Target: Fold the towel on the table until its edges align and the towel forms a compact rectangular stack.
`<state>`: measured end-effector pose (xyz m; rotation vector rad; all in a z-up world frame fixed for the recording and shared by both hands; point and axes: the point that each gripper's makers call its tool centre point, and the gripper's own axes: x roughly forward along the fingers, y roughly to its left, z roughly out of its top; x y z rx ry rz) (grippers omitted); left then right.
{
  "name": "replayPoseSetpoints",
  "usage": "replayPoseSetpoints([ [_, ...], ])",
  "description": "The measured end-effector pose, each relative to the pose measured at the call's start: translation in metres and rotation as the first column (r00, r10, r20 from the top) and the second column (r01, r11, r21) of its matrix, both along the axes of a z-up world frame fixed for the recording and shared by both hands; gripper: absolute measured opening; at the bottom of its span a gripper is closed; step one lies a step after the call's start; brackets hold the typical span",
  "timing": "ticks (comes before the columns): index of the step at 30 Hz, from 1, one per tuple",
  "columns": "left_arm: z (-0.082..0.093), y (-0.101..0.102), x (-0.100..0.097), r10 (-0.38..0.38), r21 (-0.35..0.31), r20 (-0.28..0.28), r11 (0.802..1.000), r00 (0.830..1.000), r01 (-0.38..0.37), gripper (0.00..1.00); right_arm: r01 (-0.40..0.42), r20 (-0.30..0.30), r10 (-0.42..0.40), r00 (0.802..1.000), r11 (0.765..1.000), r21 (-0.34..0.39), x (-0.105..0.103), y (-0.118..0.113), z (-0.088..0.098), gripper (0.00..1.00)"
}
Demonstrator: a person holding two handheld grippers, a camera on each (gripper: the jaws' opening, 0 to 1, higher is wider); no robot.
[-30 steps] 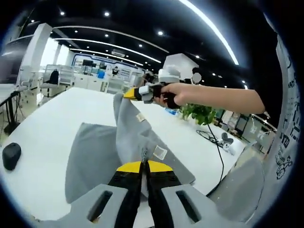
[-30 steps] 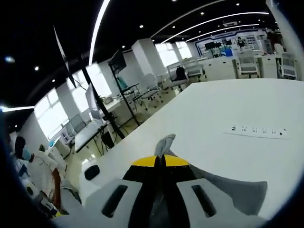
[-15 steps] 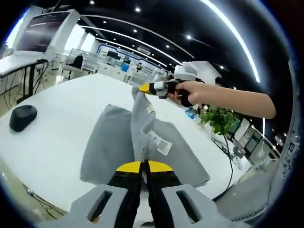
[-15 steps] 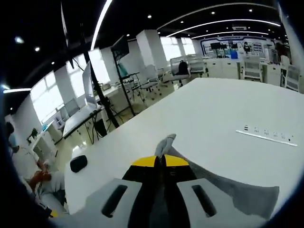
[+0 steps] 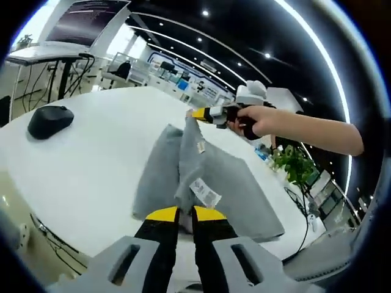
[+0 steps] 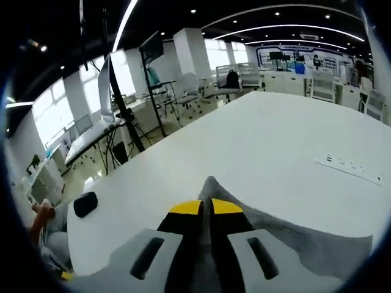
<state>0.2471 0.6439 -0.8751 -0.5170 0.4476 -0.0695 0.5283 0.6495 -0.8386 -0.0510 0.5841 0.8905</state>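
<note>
The towel is grey and lies partly spread on the white table, with one edge lifted off the surface between the two grippers. In the left gripper view, the left gripper has its yellow-tipped jaws closed on the near corner of the towel, just below a white care label. The right gripper, held by a hand, is clamped on the far corner, raising it into a ridge. A black mouse rests on the table, well apart from the towel (to its left in this view). A potted plant stands beyond the towel. In the right gripper view, a white power strip lies on the table
</note>
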Motion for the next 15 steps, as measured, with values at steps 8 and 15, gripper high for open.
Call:
replayPoseSetpoints([
  [8, -0.002, 0.005, 0.004, 0.017, -0.01, -0.008, 1.0, 1.0, -0.017, 0.17, -0.028, -0.009, 0.028, 1.0, 1.0, 0.005, -0.001, 0.004, -0.002, 0.05],
  [15, -0.009, 0.011, 0.01, 0.061, 0.0, -0.047, 0.998, 0.997, -0.061, 0.17, -0.021, -0.02, 0.021, 1.0, 1.0, -0.001, -0.003, -0.011, -0.006, 0.04],
])
